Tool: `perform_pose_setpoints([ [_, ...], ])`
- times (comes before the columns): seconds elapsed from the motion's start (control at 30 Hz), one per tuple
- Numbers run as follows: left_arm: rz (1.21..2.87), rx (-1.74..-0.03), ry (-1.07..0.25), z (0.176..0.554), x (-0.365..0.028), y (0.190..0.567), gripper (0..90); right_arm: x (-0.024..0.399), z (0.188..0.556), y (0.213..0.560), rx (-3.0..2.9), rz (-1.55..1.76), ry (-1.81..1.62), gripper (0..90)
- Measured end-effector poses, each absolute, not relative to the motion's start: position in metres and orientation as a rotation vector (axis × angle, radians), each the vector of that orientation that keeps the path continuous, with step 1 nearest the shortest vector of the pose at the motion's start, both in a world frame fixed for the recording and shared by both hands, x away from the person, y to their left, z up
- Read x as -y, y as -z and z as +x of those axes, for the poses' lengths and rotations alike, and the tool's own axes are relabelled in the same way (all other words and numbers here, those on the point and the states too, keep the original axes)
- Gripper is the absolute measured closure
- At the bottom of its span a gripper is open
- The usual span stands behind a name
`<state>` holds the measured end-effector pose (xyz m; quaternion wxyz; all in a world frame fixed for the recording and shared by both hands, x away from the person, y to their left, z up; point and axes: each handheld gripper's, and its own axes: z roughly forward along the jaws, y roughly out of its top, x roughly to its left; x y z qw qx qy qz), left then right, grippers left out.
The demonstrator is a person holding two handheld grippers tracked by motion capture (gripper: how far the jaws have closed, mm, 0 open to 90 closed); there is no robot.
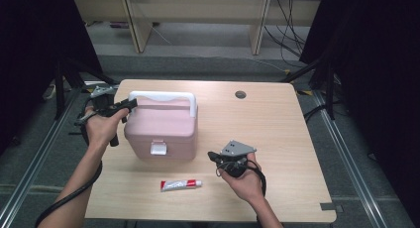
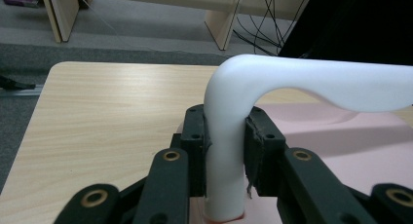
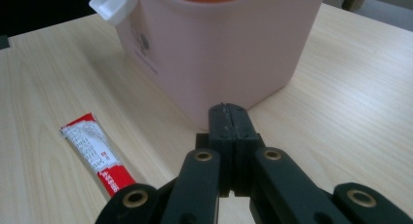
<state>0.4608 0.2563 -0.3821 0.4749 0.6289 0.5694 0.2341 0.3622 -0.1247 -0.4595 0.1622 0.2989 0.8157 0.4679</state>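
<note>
On the pale wood table, the right gripper rests with jaws pressed together, empty, a tube to its left and the pink box just ahead. Farther off, the left gripper pinches the upright end of the box's white handle between its pads. This looks like the lifting step; next calls for a firm grip and a steady, straight raise.

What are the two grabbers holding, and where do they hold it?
The left gripper clamps the pink box's white handle at its upright end, just above the lid. The right gripper is shut with nothing in it.
</note>
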Motion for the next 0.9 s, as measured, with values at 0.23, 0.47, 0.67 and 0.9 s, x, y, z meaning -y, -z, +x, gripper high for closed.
perform_pose_setpoints([
  [0.23, 1.546, -1.410, -0.549, 0.464, -0.257, 0.373, 72.6, 0.116, 0.368, 0.448, -2.303, 0.828, -1.373, 90.0],
  [0.47, 1.552, -1.419, -0.530, 0.468, -0.258, 0.367, 72.6, 0.102, 0.378, 0.431, -2.266, 0.815, -1.412, 90.0],
  [0.67, 1.553, -1.418, -0.516, 0.469, -0.259, 0.367, 72.5, 0.086, 0.387, 0.429, -2.254, 0.857, -1.450, 90.0],
  [0.9, 1.552, -1.383, -0.509, 0.468, -0.262, 0.369, 69.3, 0.079, 0.395, 0.427, -2.215, 0.861, -1.478, 90.0],
])
